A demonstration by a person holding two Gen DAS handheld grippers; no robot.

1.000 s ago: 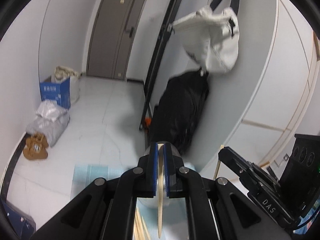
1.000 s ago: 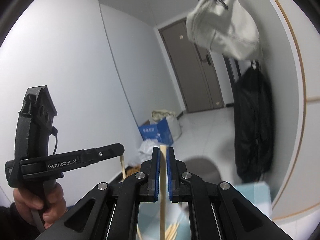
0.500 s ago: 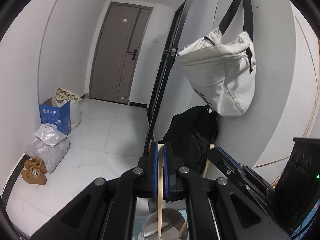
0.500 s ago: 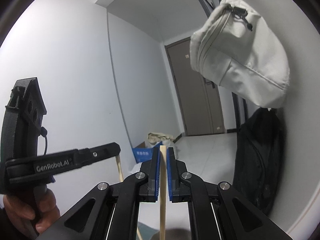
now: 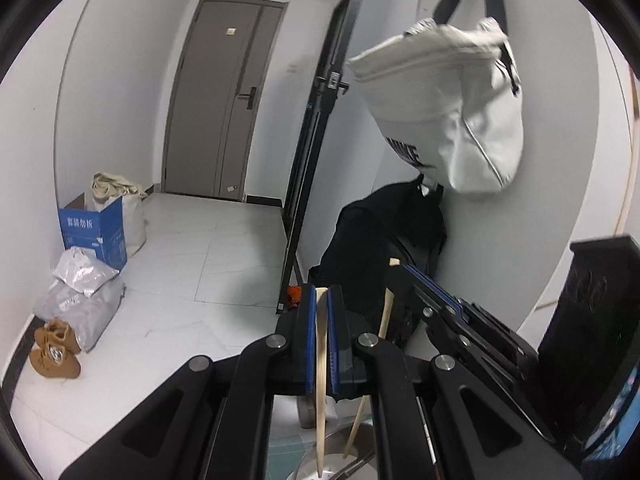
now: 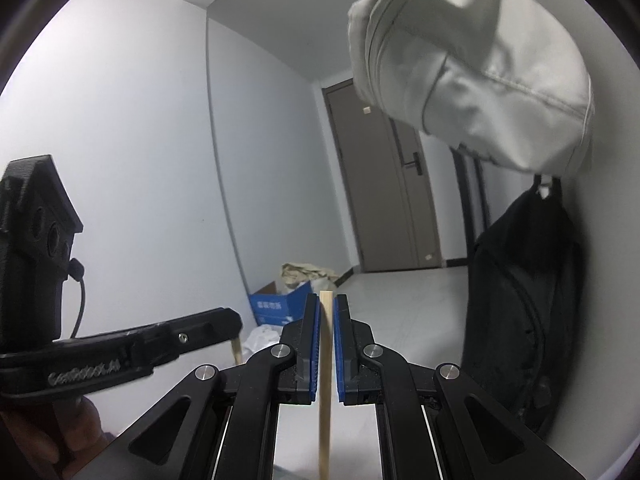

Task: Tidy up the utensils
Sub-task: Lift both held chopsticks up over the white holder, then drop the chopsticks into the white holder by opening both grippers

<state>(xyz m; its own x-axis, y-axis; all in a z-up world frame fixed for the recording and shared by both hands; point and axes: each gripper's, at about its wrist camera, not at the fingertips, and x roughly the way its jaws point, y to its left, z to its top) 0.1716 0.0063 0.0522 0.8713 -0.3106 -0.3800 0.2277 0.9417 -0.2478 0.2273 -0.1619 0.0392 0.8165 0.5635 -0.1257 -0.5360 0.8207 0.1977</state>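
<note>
left gripper [image 5: 322, 336]: jaws are clamping one wooden chopstick [image 5: 320, 392], which is hanging nearly upright with its lower tip pointing down into the metal cup [image 5: 340, 452]

right gripper [image 6: 327, 344]: jaws are pinching a second chopstick [image 6: 325, 392], also upright; in the left wrist view this stick [image 5: 384, 320] is angling down toward the same cup

where the sticks are: both are being held in the air over the cup, neither is let go yet

done so far: looks like both chopsticks are already picked up and brought to the cup, so the person is probably somewhere mid-drop-off

left to do: lowering the tips in and opening up, judging by how close they are sitting to the rim; whether more utensils are waiting on the tabletop, can't tell, it's out of frame

count, chopsticks: two, one per gripper

count, cups: one, only partly showing at the bottom edge

count, grippers: two

background stuff: one white bag [image 5: 448, 104] and one black bag [image 5: 380, 248] hanging on the wall, one blue box [image 5: 94, 232] on the floor, one door [image 5: 228, 100]
</note>
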